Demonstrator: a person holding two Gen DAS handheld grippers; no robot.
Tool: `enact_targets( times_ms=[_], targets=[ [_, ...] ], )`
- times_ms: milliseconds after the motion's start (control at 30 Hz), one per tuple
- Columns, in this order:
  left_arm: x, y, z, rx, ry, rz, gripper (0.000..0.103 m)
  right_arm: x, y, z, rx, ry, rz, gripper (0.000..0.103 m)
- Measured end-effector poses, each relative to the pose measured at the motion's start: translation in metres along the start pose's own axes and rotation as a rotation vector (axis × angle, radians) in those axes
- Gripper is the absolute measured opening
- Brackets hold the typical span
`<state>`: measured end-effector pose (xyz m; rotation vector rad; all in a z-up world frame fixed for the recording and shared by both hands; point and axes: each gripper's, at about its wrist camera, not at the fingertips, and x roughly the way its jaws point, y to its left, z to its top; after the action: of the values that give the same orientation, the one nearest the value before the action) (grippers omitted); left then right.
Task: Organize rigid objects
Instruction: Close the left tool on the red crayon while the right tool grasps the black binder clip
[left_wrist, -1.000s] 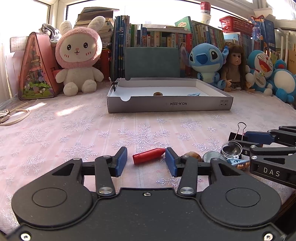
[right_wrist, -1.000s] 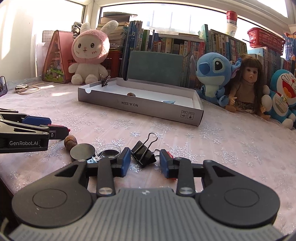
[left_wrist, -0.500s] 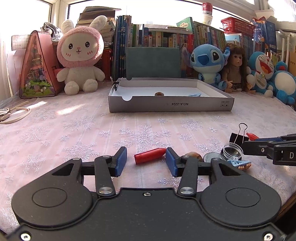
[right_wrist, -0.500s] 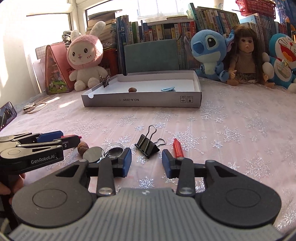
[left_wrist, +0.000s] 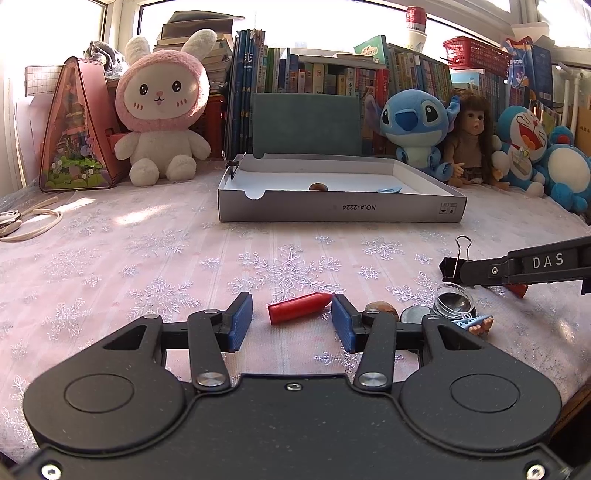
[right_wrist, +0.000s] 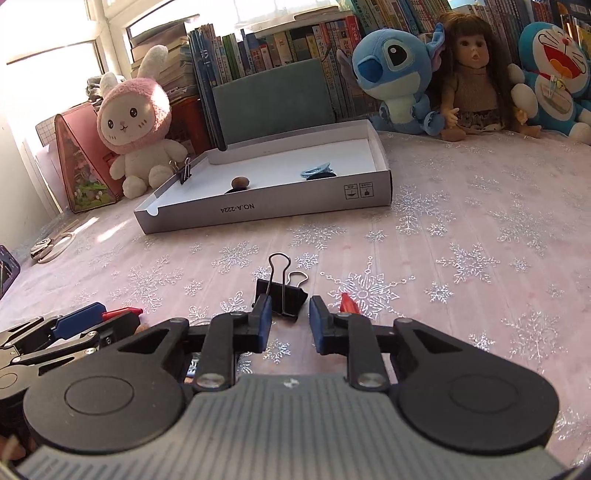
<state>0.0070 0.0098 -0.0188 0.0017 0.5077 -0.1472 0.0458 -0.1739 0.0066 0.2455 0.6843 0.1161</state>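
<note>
My left gripper (left_wrist: 291, 314) rests low on the snowflake cloth with its jaws opening. A red crayon (left_wrist: 299, 313) lies between its blue pads (left_wrist: 240, 321); the left pad stands clear of it. My right gripper (right_wrist: 290, 303) is shut on a black binder clip (right_wrist: 284, 293), pinched at its fingertips; the same clip (left_wrist: 451, 266) shows at the right of the left wrist view. The white box (right_wrist: 258, 212) behind holds a nut (right_wrist: 241, 182) and a blue ring (right_wrist: 316, 171), with another clip (right_wrist: 184, 171) on its rim.
A nut (left_wrist: 378, 308), a dark lid (left_wrist: 413, 314), a small glass jar (left_wrist: 452, 301) and a light blue piece (left_wrist: 474, 325) lie right of the left gripper. A second red crayon (right_wrist: 349, 304) sits beside the right fingers. Plush toys, a doll and books line the back.
The right gripper narrowed onto the binder clip, rolled, and carried it a little leftward in the left wrist view. The left jaws widened slightly; the red crayon stayed put.
</note>
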Motion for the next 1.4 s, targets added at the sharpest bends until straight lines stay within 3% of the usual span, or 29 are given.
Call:
enact_targets(
  times_ms=[100, 233, 400, 567, 967, 1400],
  targets=[
    [-0.001, 0.000, 0.001, -0.017, 0.005, -0.019, 0.061, 0.000, -0.001, 0.003, 0.030, 0.001, -0.004, 0.049],
    [0.000, -0.002, 0.001, -0.024, 0.004, -0.018, 0.061, 0.002, 0.011, 0.002, 0.013, 0.000, -0.022, 0.058],
    [0.003, -0.001, 0.003, -0.020, 0.009, -0.010, 0.053, 0.012, 0.024, 0.005, -0.015, 0.006, -0.061, 0.059],
    [-0.002, 0.013, 0.003, -0.035, 0.019, 0.002, 0.053, 0.017, 0.027, 0.007, -0.038, 0.002, -0.070, 0.057],
    [0.002, 0.035, 0.006, -0.061, 0.026, 0.098, 0.055, 0.011, 0.025, 0.002, -0.096, -0.016, -0.113, 0.056],
    [0.004, 0.001, 0.002, -0.012, 0.011, 0.058, 0.066, 0.014, 0.034, -0.003, -0.134, -0.037, -0.146, 0.066]
  ],
)
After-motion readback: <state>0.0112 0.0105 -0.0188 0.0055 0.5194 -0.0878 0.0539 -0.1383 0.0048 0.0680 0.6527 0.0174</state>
